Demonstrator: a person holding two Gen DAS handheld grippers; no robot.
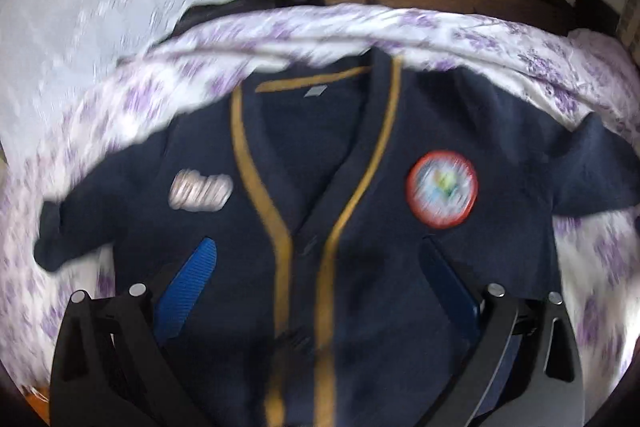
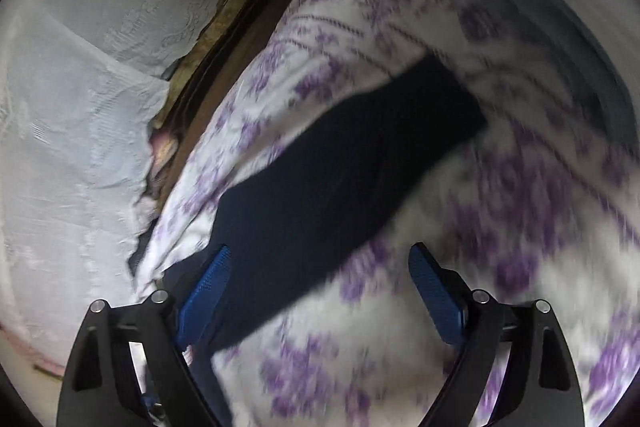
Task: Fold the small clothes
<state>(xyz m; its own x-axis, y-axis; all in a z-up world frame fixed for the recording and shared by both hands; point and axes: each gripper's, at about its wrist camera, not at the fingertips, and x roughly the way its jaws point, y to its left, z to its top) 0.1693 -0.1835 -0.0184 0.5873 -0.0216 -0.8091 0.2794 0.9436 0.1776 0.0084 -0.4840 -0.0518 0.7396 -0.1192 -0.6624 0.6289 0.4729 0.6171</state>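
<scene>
Cardigan (image 1: 328, 187): spread face up on the floral sheet (image 1: 560, 75), both sleeves out.
Left gripper (image 1: 316, 267): held spread above the button placket, nothing pinched.
Right gripper (image 2: 320, 267): held spread over the right sleeve (image 2: 352, 163), nothing pinched.
Step in hand: sleeve fold, best pinched near the cuff and carried flat across the chest.

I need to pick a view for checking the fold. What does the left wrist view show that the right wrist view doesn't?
Left wrist only: the navy cardigan's whole front, gold trim, round badge, left gripper open above it.
Right wrist only: one sleeve, the open right gripper.
Both: the purple-flowered sheet, white lace cloth.
</scene>
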